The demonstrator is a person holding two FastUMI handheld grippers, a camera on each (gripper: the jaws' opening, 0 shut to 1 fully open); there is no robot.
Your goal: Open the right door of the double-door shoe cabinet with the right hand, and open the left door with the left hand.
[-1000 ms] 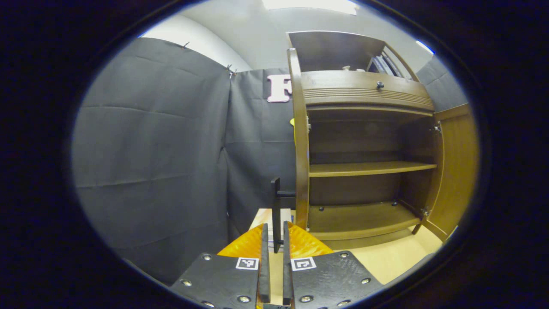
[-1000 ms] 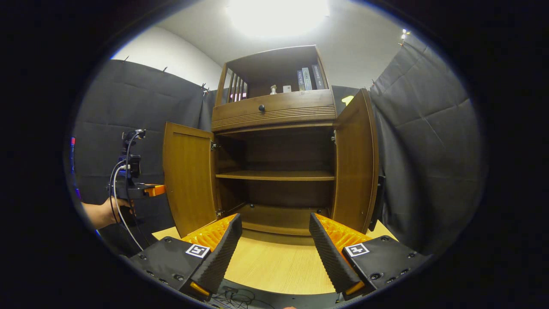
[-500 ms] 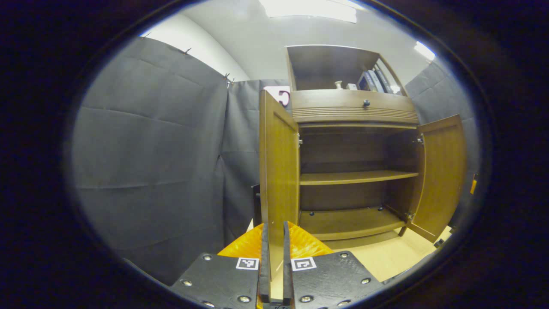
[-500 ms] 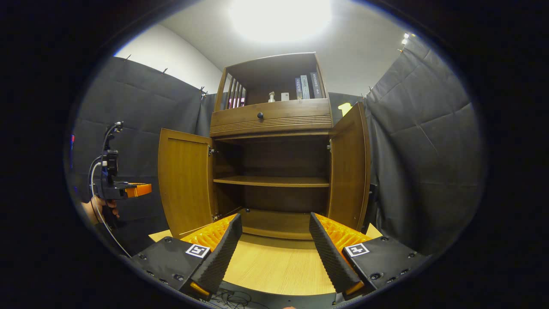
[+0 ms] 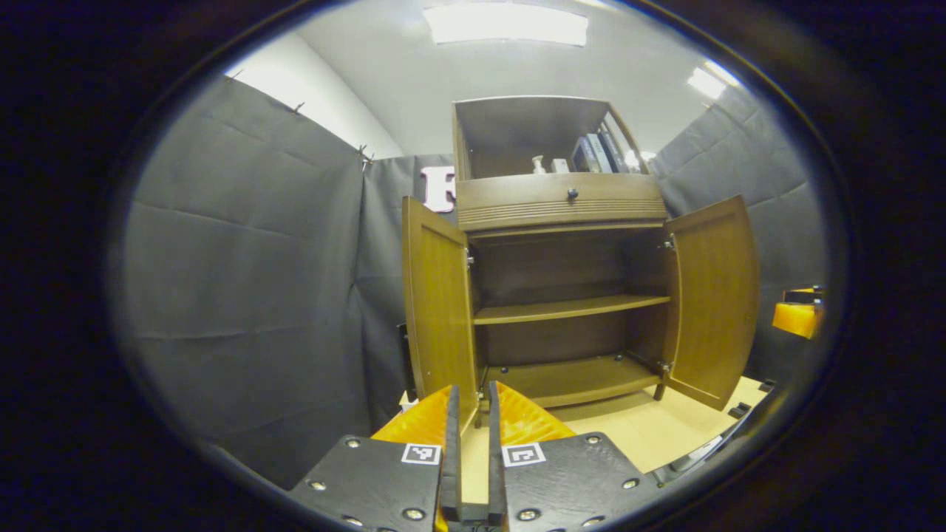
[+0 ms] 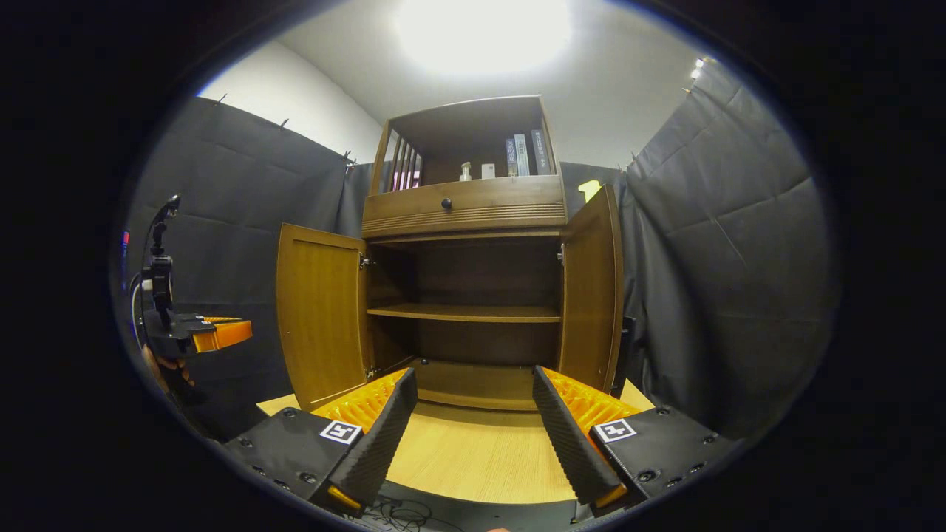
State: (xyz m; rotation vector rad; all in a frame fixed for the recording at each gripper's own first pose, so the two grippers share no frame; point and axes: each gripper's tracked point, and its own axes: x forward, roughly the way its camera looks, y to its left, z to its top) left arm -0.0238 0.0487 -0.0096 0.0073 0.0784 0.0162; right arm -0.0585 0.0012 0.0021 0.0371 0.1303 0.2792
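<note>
Both doors look fully swung out, so the job seems done and only parking the tools clear is left. The cabinet (image 6: 465,295) stands mid-frame on the surface (image 6: 473,458), left door (image 6: 321,314) and right door (image 6: 591,292) open, shelves bare. The left tool (image 5: 473,436) is nearly closed on nothing; the right tool (image 6: 473,428) gapes wide.

Brown wooden shoe cabinet (image 6: 465,295), left door (image 6: 319,310) open, right door (image 6: 591,292) open

The shoe cabinet (image 6: 465,214) is warm brown wood with visible grain, its left door (image 6: 319,314) and right door (image 6: 591,288) a lighter honey tone, its inside dark. The desk (image 6: 473,458) is pale yellow wood. Booth cloth is black.
</note>
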